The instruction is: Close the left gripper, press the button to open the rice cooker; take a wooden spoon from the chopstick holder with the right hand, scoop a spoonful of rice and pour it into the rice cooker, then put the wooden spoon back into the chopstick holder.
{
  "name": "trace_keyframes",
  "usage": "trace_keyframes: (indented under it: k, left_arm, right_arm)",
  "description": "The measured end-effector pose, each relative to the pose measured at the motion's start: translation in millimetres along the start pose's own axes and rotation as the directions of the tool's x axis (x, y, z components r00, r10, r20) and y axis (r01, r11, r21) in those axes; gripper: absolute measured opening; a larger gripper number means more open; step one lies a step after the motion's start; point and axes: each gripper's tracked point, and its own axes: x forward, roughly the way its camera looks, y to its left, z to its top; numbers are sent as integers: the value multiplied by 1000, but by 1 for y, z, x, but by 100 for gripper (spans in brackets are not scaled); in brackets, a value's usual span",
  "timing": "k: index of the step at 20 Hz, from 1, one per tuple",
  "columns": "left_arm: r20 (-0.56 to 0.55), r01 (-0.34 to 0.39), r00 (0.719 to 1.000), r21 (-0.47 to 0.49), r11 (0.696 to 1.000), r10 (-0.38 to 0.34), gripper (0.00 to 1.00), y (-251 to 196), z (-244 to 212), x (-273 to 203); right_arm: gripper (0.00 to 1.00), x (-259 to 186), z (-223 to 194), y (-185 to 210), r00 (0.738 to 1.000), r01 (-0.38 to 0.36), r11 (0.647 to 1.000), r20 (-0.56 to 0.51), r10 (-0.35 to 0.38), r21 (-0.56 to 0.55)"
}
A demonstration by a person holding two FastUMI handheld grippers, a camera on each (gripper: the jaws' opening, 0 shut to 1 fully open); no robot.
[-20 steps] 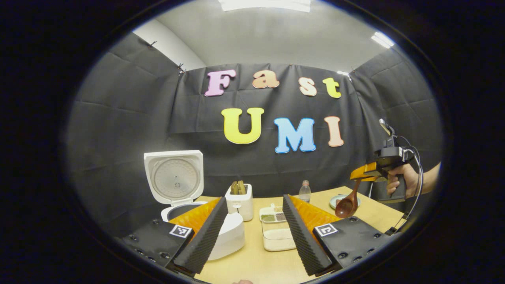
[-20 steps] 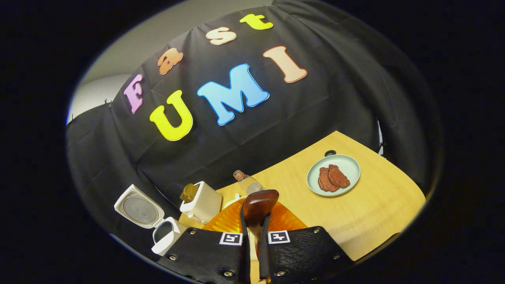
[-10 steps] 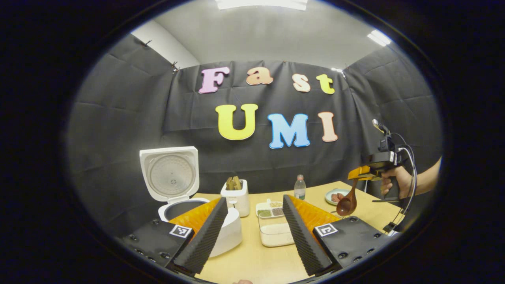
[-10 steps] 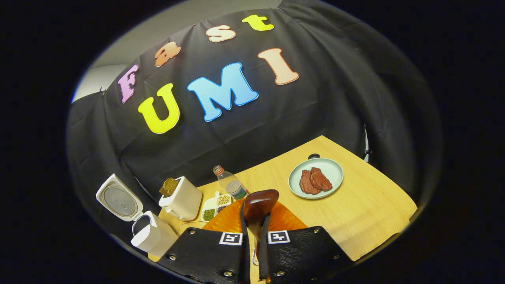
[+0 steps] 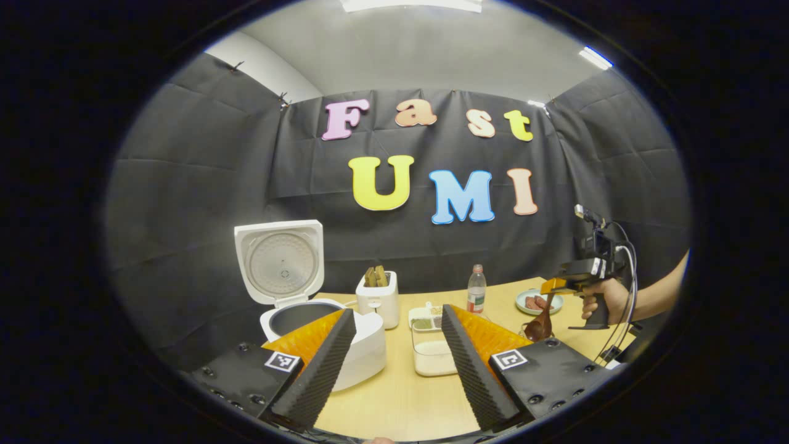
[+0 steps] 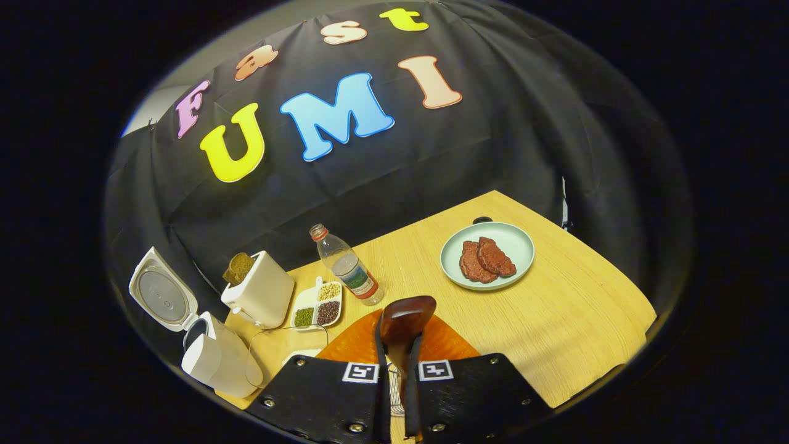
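So the right gripper (image 6: 397, 394) is clamped tight on the wooden spoon (image 6: 404, 324), both fingers squeezing the handle. In the right gripper view the spoon runs straight ahead along the fingers, bowl end forward. In the left gripper view the same spoon (image 5: 539, 327) hangs bowl-down from that gripper (image 5: 551, 287), a hand (image 5: 598, 296) gripping the grip, forearm coming in from the right edge.

The left gripper (image 5: 397, 364) has its fingers spread wide apart, nothing between them, hovering above the table (image 5: 394, 401).

Past it: rice box (image 5: 433, 357), rice cooker (image 5: 320, 336) with lid up, chopstick holder (image 5: 377, 299), bottle (image 5: 475, 290), plate (image 6: 487, 256) near the table's far right edge.
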Motion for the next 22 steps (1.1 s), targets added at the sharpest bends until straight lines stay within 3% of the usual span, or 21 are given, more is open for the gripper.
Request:
trace_keyframes:
  k: [7,9,10,12,16,18,22]
  left_arm:
    - [-8,-11,1000,6,1000,11,97,-8,6,6]
    - [-5,-8,1000,-4,1000,8,97,-12,8,11]
    - [-7,-10,1000,-17,1000,10,97,-13,8,15]
    - [-6,-17,1000,-47,999,16,97,-15,11,22]
    - [-23,-32,999,-79,996,30,97,-10,15,42]
    - [-3,-60,998,-65,996,60,96,0,30,51]
    - [27,-87,996,-45,995,88,96,18,64,73]
  right_arm:
    - [9,9,-21,-15,999,17,999,38,-18,33]
    - [19,2,-16,-29,997,49,998,67,-46,-46]
    - [33,0,-15,-36,995,72,993,81,-64,-94]
    - [97,-24,-4,-59,983,146,972,137,-121,-186]
    - [98,-83,55,-16,969,45,950,243,33,-308]
    - [98,-117,84,21,944,-21,939,302,131,-342]
    - [97,-148,112,69,916,-104,922,324,235,-374]
